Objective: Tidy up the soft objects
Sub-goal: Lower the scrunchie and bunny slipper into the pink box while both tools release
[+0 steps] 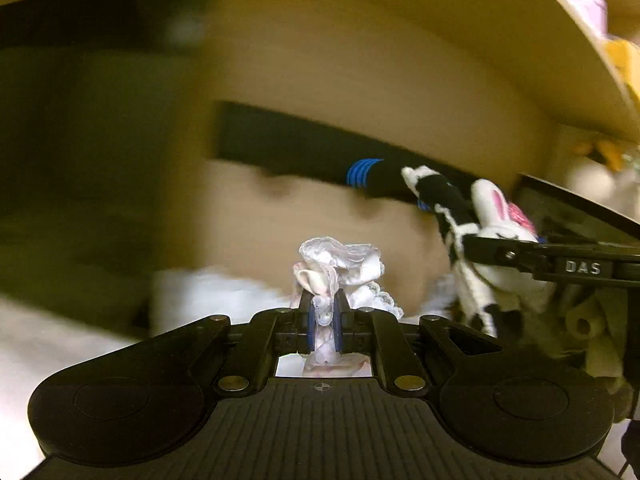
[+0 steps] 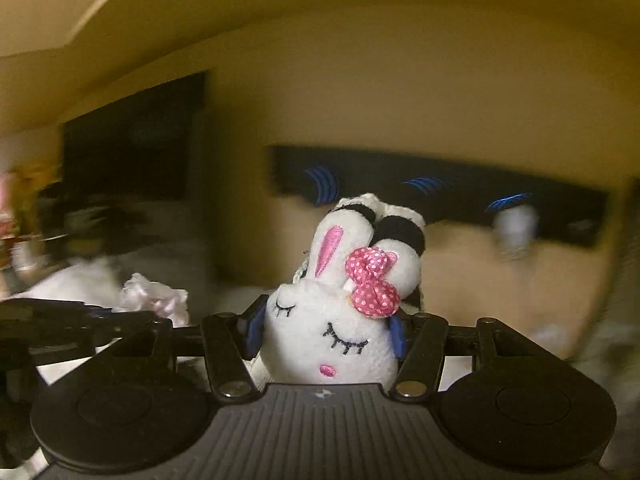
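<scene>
both claws are loaded mid-carry: my left claw (image 1: 323,322) pinches a frilly white lace cloth (image 1: 340,264), my right claw (image 2: 324,330) clamps the bunny plush (image 2: 332,320) by its head; next i judge each needs a resting spot before releasing

A white, blurred surface (image 1: 48,344) carries a fluffy white heap (image 1: 208,292); whether it is a bed cannot be told.
</scene>
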Demonstrator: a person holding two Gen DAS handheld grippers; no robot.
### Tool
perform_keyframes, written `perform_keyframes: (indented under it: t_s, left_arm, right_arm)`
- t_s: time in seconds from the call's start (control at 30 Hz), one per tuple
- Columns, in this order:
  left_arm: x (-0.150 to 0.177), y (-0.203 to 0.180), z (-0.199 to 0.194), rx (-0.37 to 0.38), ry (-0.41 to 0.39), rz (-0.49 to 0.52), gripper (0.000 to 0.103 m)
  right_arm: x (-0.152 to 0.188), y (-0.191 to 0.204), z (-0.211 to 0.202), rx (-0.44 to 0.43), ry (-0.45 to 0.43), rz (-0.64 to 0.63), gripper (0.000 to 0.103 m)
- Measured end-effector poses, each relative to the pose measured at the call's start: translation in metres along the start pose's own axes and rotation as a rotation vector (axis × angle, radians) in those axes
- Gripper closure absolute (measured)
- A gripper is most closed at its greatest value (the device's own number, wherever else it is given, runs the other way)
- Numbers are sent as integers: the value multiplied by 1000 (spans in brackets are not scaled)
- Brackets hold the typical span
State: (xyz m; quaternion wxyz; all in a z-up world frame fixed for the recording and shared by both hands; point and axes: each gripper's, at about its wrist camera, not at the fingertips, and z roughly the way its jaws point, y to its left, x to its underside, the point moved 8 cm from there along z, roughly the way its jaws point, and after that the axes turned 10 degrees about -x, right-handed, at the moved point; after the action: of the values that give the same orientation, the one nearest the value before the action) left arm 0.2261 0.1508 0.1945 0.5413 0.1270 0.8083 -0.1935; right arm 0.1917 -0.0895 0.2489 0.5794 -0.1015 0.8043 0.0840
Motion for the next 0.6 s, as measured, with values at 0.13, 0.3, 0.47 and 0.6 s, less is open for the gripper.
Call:
perform_keyframes:
  t_s: [0.13, 0.3, 0.47, 0.6]
  left_arm:
    - [-1, -69, 51, 159, 45, -6, 82]
    - [80, -123, 158, 154, 356, -53, 82]
    - [151, -127, 205, 13, 475, 16, 80]
    - [154, -127, 206, 67, 472, -5, 80]
  right_arm:
    - [4, -50, -26, 109, -13, 40, 46]
    - [30, -86, -32, 161, 32, 83, 45]
    - [65, -109, -18, 155, 108, 146, 45]
    - [98, -109, 13, 52, 186, 239, 45]
